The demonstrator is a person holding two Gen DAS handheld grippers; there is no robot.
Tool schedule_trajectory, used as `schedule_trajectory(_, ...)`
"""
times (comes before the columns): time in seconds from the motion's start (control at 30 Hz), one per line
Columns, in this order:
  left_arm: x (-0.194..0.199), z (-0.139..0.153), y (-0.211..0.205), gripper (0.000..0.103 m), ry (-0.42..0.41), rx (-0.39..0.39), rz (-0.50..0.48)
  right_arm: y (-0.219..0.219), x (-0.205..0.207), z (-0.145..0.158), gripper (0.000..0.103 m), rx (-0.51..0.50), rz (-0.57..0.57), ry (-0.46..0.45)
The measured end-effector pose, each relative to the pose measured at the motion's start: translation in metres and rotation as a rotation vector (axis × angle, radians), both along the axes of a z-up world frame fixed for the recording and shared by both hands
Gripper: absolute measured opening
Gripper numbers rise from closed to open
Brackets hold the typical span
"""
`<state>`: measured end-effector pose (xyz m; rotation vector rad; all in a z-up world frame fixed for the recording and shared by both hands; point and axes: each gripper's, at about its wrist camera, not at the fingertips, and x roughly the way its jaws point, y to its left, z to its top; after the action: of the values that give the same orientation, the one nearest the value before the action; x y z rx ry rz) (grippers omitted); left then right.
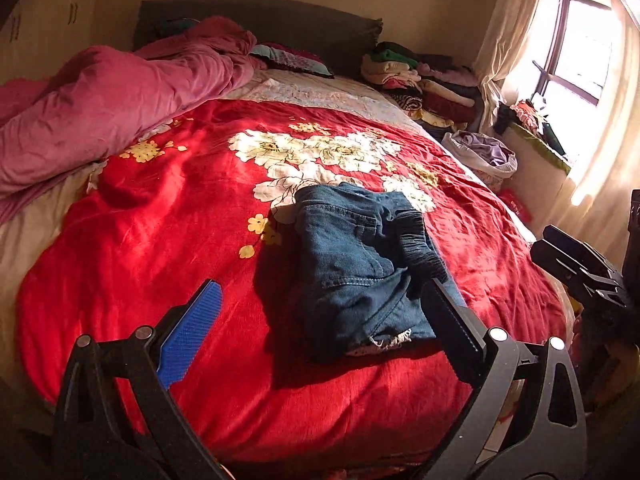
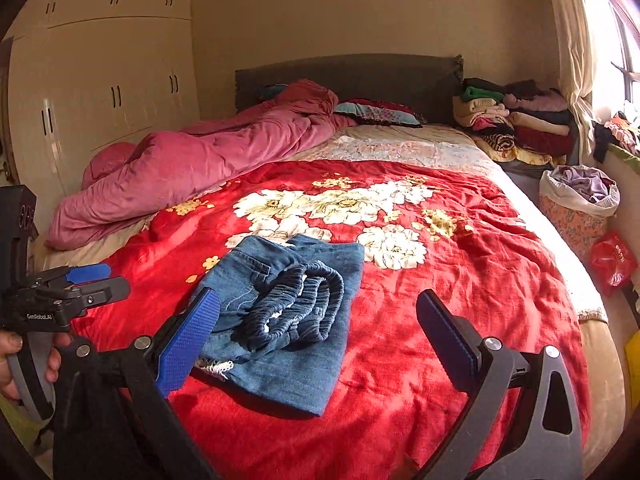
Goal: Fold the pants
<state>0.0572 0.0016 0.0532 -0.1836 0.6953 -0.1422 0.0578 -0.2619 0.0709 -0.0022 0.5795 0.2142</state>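
pants [image 2: 288, 320] folded, lying mid-frame on bed [image 2: 460, 300]; left gripper [image 1: 320, 344] and right gripper [image 2: 320, 336] jaws wide, empty; fold judged done, only tidying needed.

White lettering reading "GenRobot.AI" is showing on the black body of the left gripper [image 2: 94, 282], off to the left of the right gripper's jaws; nothing else is reading clearly.

Strong daylight enters through the window [image 1: 576, 48] at right, blown out to white glare. Sunlit patches cross the red blanket [image 1: 168, 216]; the folded pants [image 1: 352, 264] cast a dark shadow toward the blanket's left edge. Fisheye bending and dark vignetting at corners. Focus sharp centrally.
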Motion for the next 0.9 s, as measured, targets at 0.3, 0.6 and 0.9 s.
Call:
schedule_trajectory(0.3, -0.023, -0.02, 0.0, 0.093, 0.049, 0.026, 0.027, -0.002, -0.019, -0.02, 0.098, -0.058, -0.026, 0.048)
schedule_trajectory(0.6, -0.026, -0.046, -0.01, 0.093, 0.109, 0.022, 0.028, 0.005, -0.028, -0.061, 0.098, -0.045, -0.052, 0.16)
schedule_trajectory(0.9, -0.028, -0.047, -0.008, 0.093, 0.113, 0.02, 0.04, 0.009, -0.031, -0.064, 0.098, -0.065, -0.05, 0.167)
